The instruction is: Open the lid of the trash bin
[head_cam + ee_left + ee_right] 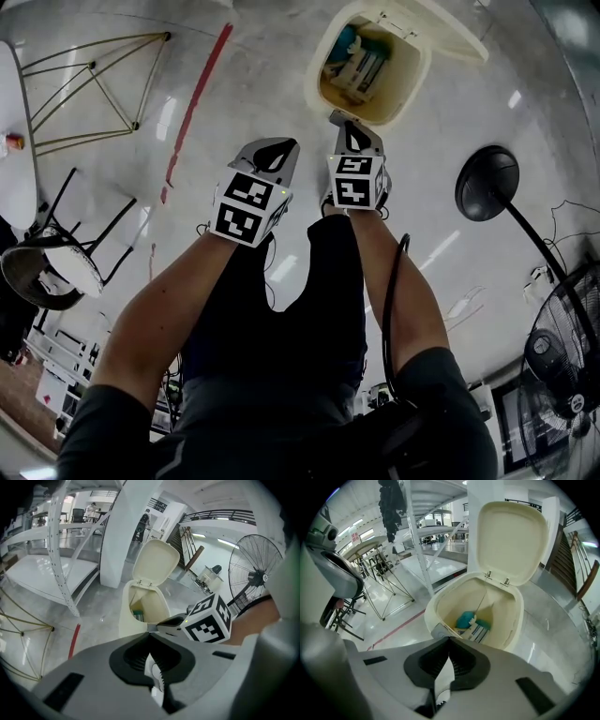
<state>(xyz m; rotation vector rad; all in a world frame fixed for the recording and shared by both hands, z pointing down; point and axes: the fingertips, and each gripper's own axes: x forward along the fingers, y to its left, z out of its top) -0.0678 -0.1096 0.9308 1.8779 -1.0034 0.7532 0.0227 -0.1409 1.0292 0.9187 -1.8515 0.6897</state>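
The cream trash bin [323, 70] stands on the floor ahead of me with its lid [441, 28] swung up and back on its hinges. Inside lie a teal item [465, 619] and a striped packet [477, 631]. My right gripper [340, 118] is shut on nothing, its tip just short of the bin's near rim [436, 616]. My left gripper [286, 145] is also shut and empty, held to the left and a little farther back from the bin [125, 616]. The raised lid [154, 564] and the right gripper's marker cube [208, 620] show in the left gripper view.
A black round stand base [487, 183] and a floor fan [562, 356] are to the right of the bin. A red tape line [197, 94], a wire frame [84, 94] and a chair [47, 267] lie left. White shelving [56, 550] stands behind.
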